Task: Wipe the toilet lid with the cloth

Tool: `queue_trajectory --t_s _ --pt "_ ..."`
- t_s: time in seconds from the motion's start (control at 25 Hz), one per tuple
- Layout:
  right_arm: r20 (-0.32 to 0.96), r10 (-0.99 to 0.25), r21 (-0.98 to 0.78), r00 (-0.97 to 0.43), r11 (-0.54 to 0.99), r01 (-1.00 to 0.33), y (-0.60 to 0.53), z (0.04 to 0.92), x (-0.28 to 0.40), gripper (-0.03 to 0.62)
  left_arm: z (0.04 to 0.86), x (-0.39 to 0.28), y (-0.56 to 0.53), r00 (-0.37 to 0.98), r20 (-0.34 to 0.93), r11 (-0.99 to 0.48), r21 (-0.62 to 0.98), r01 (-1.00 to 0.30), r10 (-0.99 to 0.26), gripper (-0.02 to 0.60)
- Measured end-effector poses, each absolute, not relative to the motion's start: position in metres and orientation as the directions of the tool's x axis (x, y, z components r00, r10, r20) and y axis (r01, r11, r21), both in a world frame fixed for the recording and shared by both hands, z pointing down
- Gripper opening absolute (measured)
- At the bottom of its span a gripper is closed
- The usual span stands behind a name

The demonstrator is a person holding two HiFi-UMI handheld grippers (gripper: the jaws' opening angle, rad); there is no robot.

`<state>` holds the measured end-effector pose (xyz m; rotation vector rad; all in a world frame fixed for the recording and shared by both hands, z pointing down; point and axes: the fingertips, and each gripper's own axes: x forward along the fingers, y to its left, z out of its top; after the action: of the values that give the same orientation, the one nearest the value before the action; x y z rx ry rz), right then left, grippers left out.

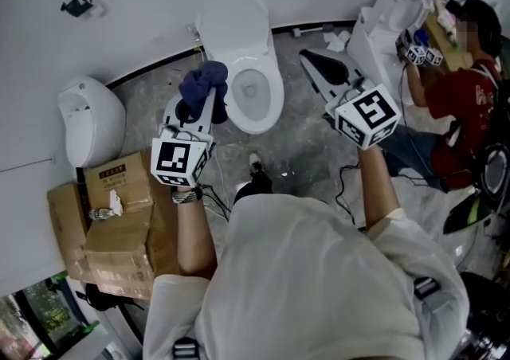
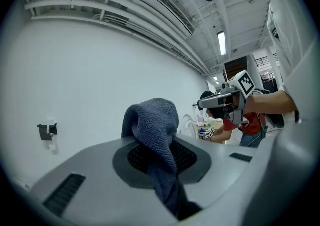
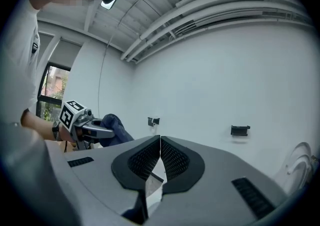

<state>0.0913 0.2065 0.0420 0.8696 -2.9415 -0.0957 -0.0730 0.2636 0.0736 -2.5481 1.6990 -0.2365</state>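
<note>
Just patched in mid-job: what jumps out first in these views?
A dark blue cloth is bunched in the left tongs, close to the white toilet, whose lid is raised. The right tongs are shut with nothing in them, on the toilet's other side. At the head view's upper right, a person in red is at a second toilet.
</note>
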Motion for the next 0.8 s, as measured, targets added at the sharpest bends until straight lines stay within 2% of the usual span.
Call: queue_trajectory --t_s 0.44,0.8 --pt "0.087 -0.614 0.096 -0.785 0.789 -0.606 0.104 0.064 0.041 0.029 0.094 -0.131 0.158 0.398 0.114 -0.409 -0.101 -0.907 -0.91 0.049" --pt "0.105 -0.662 0.092 -0.742 0.75 -0.656 0.044 0.087 0.03 0.029 0.125 -0.159 0.093 0.419 0.13 -0.43 -0.075 -0.9 -0.899 0.049"
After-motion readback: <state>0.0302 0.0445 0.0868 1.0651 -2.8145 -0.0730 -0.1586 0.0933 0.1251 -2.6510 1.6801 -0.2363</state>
